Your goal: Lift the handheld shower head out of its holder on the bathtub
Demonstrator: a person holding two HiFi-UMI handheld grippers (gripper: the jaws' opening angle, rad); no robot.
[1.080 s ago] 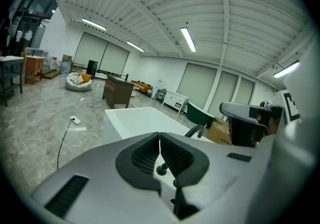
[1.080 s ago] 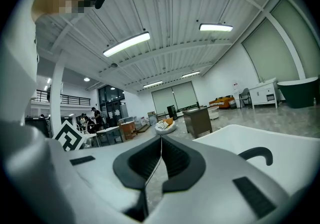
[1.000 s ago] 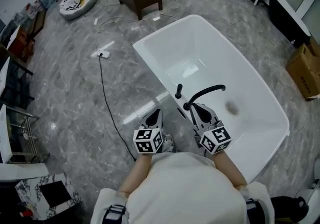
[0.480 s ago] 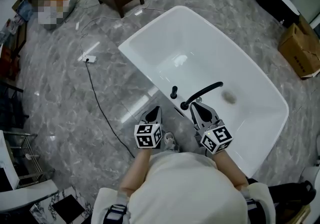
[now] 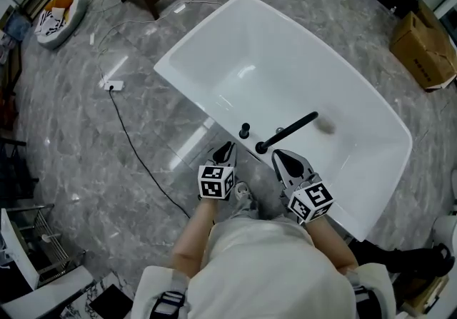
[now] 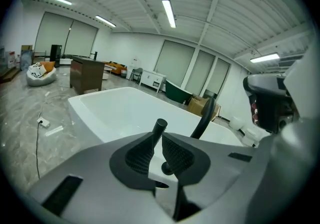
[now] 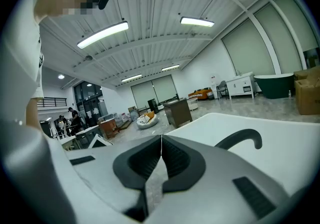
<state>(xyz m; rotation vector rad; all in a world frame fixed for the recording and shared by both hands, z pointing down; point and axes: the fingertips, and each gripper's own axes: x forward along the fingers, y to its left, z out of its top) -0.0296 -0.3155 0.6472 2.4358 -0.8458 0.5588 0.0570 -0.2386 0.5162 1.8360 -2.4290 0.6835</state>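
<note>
**A:** What were the claws doing, nearest first?

**B:** In the head view, the left claw point(image 5: 225, 150) and the right claw point(image 5: 284, 160) both hovered just short of the tub's near rim. Both had their jaws pressed together, with nothing held. The left gripper view showed its ribbed pads point(image 6: 142, 150) meeting at the tips.

**A:** And the shower head?

**B:** A slim black upright post on the rim, most likely the shower head point(image 5: 245, 130), sat in its holder. It stood near the left claw, at about 1 o'clock from its tips, and at about 10 o'clock from the right claw. Neither touched it. Just past it, at 3 o'clock, rose the curved black spout point(image 5: 289, 129). Beyond both lay the white bathtub point(image 5: 235, 46).

**A:** How should the reach have gone?

**B:** By my judgement, the left claw was better placed. It would need to open before arriving, straddle the post below its cap and close firmly. It should then lift straight up along the post's own line. Drifting toward 3 o'clock risked knocking the spout.
</note>
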